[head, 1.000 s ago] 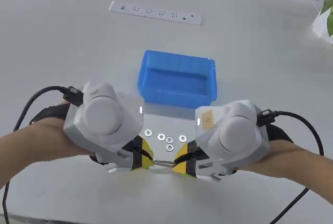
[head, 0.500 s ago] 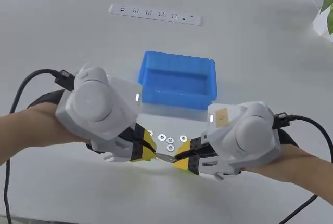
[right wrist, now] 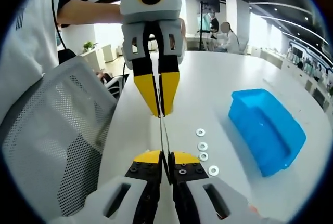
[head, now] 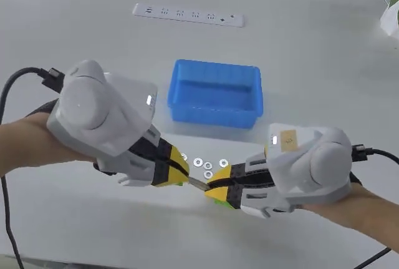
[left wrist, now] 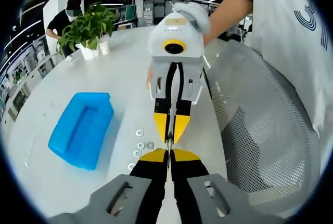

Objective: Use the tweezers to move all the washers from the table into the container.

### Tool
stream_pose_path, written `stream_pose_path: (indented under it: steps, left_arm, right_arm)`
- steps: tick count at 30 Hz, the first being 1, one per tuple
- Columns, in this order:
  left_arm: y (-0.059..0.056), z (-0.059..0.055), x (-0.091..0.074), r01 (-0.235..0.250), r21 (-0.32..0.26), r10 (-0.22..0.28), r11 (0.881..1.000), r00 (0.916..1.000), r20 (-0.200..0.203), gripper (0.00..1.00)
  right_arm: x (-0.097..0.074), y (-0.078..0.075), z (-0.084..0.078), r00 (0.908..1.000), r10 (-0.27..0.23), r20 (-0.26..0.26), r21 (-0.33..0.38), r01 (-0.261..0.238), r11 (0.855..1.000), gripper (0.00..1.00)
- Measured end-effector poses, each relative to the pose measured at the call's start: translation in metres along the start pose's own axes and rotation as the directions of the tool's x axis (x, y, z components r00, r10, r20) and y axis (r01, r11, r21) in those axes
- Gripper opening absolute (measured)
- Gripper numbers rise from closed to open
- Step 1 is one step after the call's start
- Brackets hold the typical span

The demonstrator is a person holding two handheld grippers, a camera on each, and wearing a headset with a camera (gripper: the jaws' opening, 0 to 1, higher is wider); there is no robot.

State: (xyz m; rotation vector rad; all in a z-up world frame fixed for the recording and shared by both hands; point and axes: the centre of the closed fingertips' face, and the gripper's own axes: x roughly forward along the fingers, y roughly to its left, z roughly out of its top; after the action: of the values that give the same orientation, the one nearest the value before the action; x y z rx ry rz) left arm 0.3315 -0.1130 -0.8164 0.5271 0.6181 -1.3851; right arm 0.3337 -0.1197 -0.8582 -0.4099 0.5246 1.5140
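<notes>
Tabletop (head: 312,63) washers (head: 207,166) beside tweezers (head: 198,184), left tongs (head: 182,174), right tongs (head: 212,192).

The washers (head: 207,166) look like bright bare metal, the tweezers (head: 198,184) thin grey metal, the container (head: 212,114) glossy blue plastic, the surface (head: 312,63) smooth matt white, the left tongs (head: 185,178) and right tongs (head: 209,193) matt grey plastic.
</notes>
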Motion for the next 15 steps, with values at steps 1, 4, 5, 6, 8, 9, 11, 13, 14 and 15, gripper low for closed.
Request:
stream_pose_path:
  steps: [1,4,5,6,8,9,11,13,14,15]
  left_arm:
    - [0.0000,0.0007,-0.0004,-0.002,0.002,0.002,1.000,1.0000,0.003,0.06]
    - [-0.0002,0.0009,0.0009,-0.003,-0.001,0.003,1.000,1.0000,0.007,0.06]
    - [-0.0010,0.0004,0.0022,0.000,-0.006,0.000,1.000,1.0000,0.009,0.06]
    - [-0.0013,0.0000,0.0031,0.000,-0.010,0.000,1.000,1.0000,0.009,0.06]
    - [-0.0007,0.0004,0.0030,-0.004,-0.013,0.005,1.000,0.9999,0.014,0.06]
    - [-0.0006,0.0007,0.0030,-0.007,-0.021,0.007,1.000,0.9998,0.017,0.06]
    - [-0.0011,0.0006,0.0031,-0.003,-0.024,0.003,1.000,0.9998,0.017,0.06]
    - [-0.0009,-0.0013,0.0031,0.002,-0.034,-0.002,0.999,0.9999,0.014,0.06]
    - [0.0001,-0.0031,0.0027,0.001,-0.035,-0.001,0.999,1.0000,0.007,0.06]
    - [0.0008,-0.0050,0.0022,0.001,-0.040,-0.001,0.999,1.0000,-0.002,0.07]
  right_arm:
    - [-0.0005,0.0002,0.0008,0.9999,0.000,0.014,0.014,0.000,1.000,0.06]
    - [-0.0005,0.0006,-0.0002,0.9995,0.004,0.033,0.030,-0.005,1.000,0.06]
    - [-0.0005,0.0011,-0.0010,0.9992,0.009,0.038,0.033,-0.010,0.999,0.06]
    - [-0.0003,0.0014,-0.0018,0.9989,0.013,0.045,0.042,-0.015,0.999,0.06]
    - [-0.0009,0.0006,-0.0016,0.9974,0.011,0.071,0.067,-0.016,0.998,0.06]
    - [-0.0012,0.0004,-0.0017,0.9973,0.010,0.073,0.063,-0.014,0.998,0.06]
    - [-0.0009,0.0017,-0.0008,0.9972,0.014,0.074,0.058,-0.018,0.998,0.06]
    - [-0.0004,0.0025,-0.0007,0.9969,0.018,0.076,0.052,-0.022,0.998,0.06]
    - [0.0002,0.0024,-0.0008,0.9968,0.020,0.077,0.054,-0.024,0.998,0.06]
    - [0.0006,0.0025,-0.0010,0.9968,0.021,0.077,0.054,-0.025,0.998,0.06]
